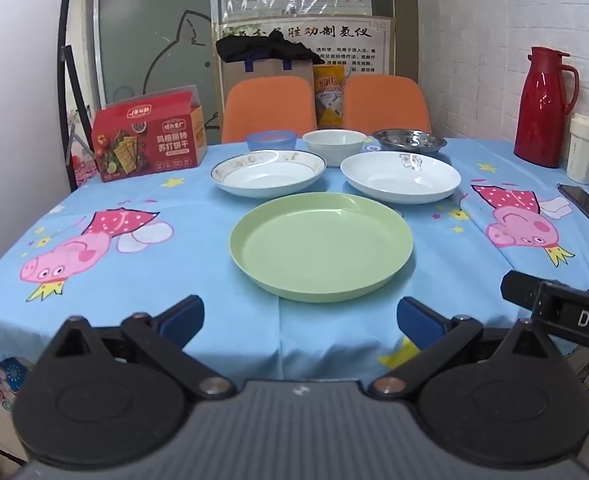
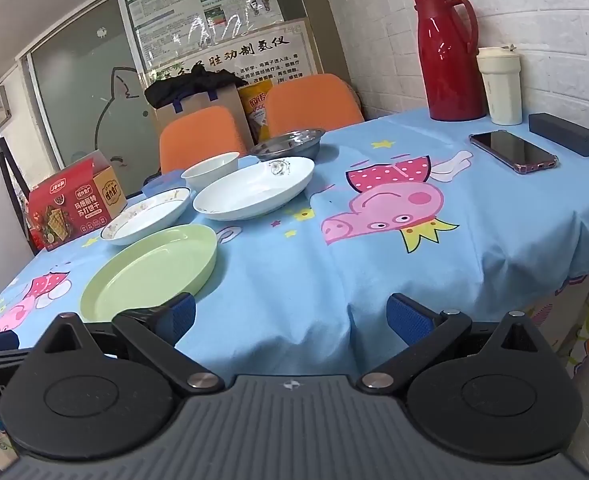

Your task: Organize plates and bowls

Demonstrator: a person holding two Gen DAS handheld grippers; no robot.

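A green plate [image 1: 321,246] lies nearest on the blue tablecloth, also in the right wrist view [image 2: 150,266]. Behind it lie a patterned-rim plate [image 1: 268,173] [image 2: 146,216] and a white plate [image 1: 400,176] [image 2: 254,189]. Further back stand a blue bowl [image 1: 271,140], a white bowl [image 1: 334,145] [image 2: 210,170] and a steel bowl [image 1: 409,141] [image 2: 288,145]. My left gripper [image 1: 300,320] is open and empty at the table's near edge, in front of the green plate. My right gripper [image 2: 290,318] is open and empty, to the right of the green plate.
A red biscuit box [image 1: 148,142] stands at the back left. A red jug [image 2: 448,54], a white cup [image 2: 500,86], a phone [image 2: 514,151] and a dark case [image 2: 564,134] are at the right. Two orange chairs [image 1: 268,108] stand behind the table.
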